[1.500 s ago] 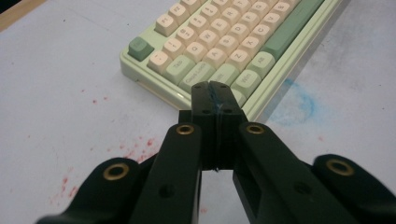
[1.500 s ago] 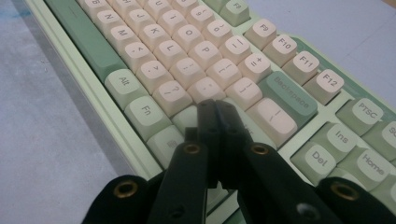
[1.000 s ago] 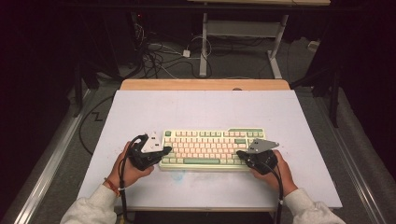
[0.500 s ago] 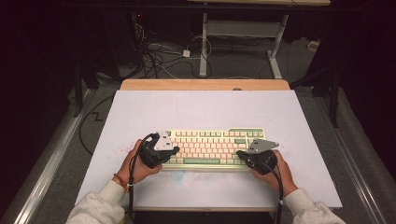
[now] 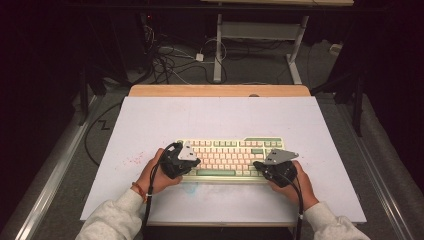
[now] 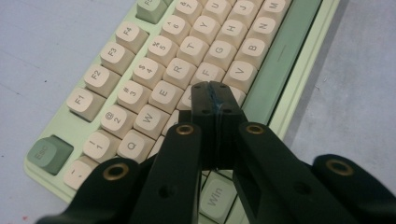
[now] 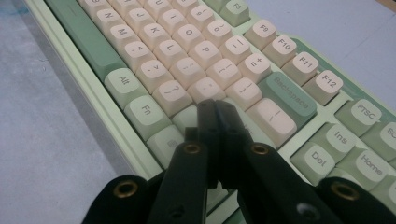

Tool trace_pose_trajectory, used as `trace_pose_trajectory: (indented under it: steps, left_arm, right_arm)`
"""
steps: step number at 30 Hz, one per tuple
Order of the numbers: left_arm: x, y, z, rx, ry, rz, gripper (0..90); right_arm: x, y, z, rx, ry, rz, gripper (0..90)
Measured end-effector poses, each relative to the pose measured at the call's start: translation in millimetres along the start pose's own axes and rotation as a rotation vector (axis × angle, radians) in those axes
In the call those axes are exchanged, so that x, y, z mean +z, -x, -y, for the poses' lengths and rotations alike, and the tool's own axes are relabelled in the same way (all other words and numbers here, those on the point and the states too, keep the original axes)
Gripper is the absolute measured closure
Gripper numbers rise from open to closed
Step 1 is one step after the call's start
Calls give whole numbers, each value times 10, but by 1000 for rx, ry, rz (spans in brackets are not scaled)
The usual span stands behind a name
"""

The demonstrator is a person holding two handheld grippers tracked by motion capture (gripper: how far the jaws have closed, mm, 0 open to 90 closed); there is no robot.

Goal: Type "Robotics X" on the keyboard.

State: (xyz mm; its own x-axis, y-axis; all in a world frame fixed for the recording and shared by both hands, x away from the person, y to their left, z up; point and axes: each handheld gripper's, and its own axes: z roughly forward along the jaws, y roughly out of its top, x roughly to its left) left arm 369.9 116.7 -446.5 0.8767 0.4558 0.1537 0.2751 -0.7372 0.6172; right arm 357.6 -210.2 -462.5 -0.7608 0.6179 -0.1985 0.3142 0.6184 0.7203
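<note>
Both grippers are hovering with jaws pressed together, left gripper [image 6: 215,93] and right gripper [image 7: 215,109] over the keyboard's [image 5: 230,155] two ends.

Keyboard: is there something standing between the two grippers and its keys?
Nothing visible does. The left gripper is shut, its tips right above the keyboard near its left letter keys. The right gripper is shut too, over the keys at the right end of the letter block.
</note>
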Motion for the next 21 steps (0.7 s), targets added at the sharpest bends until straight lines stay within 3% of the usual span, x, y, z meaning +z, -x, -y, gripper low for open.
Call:
trace_pose_trajectory:
  steps: [21]
  left_arm:
    - [84,7,-12,3,-14,8,874]
  right_arm:
    - [0,2,0,-2,0,0,900]
